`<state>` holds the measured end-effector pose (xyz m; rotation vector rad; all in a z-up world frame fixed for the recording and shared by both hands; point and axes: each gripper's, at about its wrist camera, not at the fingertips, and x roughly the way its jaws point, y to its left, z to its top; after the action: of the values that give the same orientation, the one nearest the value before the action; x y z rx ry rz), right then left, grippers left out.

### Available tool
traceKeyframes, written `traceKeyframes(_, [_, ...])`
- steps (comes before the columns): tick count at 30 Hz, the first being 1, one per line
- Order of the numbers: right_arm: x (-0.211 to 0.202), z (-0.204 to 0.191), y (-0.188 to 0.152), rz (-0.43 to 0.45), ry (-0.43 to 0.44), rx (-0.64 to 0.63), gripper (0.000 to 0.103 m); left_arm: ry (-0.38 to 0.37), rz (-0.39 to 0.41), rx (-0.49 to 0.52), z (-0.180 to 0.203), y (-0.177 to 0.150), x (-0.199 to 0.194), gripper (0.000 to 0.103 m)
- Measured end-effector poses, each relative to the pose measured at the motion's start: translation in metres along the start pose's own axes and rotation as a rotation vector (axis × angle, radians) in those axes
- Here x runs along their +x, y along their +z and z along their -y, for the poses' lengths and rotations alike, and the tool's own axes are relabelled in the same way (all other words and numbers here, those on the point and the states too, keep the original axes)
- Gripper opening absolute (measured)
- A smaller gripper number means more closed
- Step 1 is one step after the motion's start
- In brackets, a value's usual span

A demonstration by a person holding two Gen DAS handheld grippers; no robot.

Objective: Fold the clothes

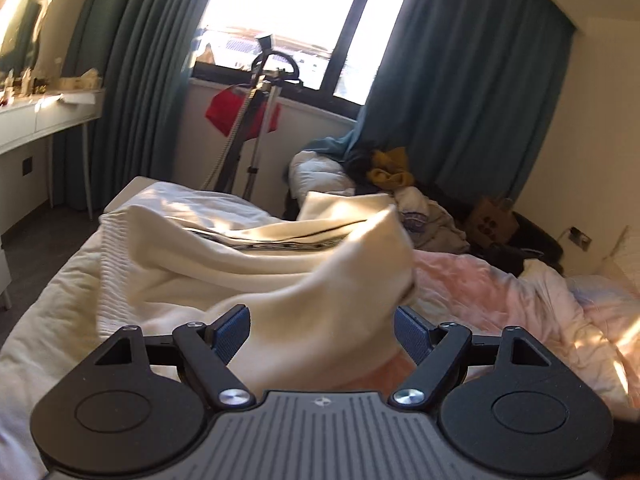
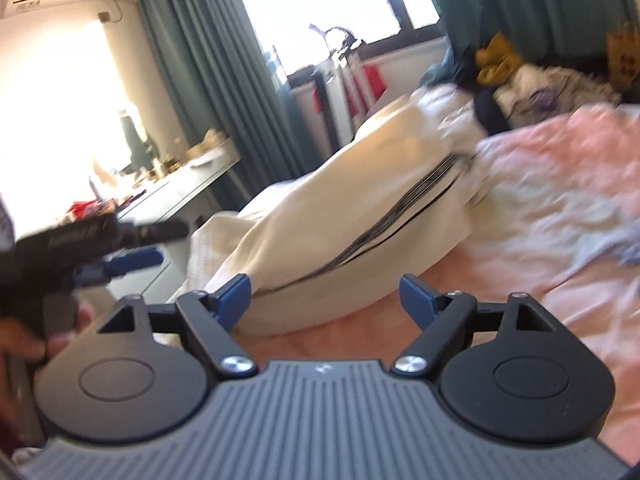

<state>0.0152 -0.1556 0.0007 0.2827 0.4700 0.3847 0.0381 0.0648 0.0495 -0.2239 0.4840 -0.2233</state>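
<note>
Sunlight from the window (image 1: 296, 12) between teal curtains (image 1: 472, 80) falls across the bed (image 1: 48, 312), whose pink quilt (image 1: 500, 296) covers its right side. Near the bed's far left corner lies a cream garment (image 1: 224, 248) with a dark stripe, rumpled, one flap blurred and raised. The left hand-held gripper (image 1: 322, 330) stands released, cream cloth showing between its blue pads but not pinched. The right hand-held gripper (image 2: 325, 298) is released too, the garment's near edge just beyond it. A clothes pile (image 1: 392, 176) sits past the bed's far edge, beside a steamer (image 1: 260, 120).
</note>
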Motion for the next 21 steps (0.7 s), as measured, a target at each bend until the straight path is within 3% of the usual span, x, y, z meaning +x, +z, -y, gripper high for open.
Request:
traceKeyframes(6, [-0.007, 0.025, 0.009, 0.091, -0.076, -0.161, 0.084, -0.019, -0.006, 0.148, 0.052, -0.028, 0.015, 0.083])
traceKeyframes(14, [0.002, 0.059, -0.001, 0.084, -0.125, -0.087, 0.083, 0.053, -0.062, 0.206, 0.044, -0.061, 0.05, 0.083])
traceKeyframes(21, [0.005, 0.052, 0.0, 0.104, -0.106, -0.109, 0.083, 0.058, -0.069, 0.217, 0.039, -0.063, 0.058, 0.083])
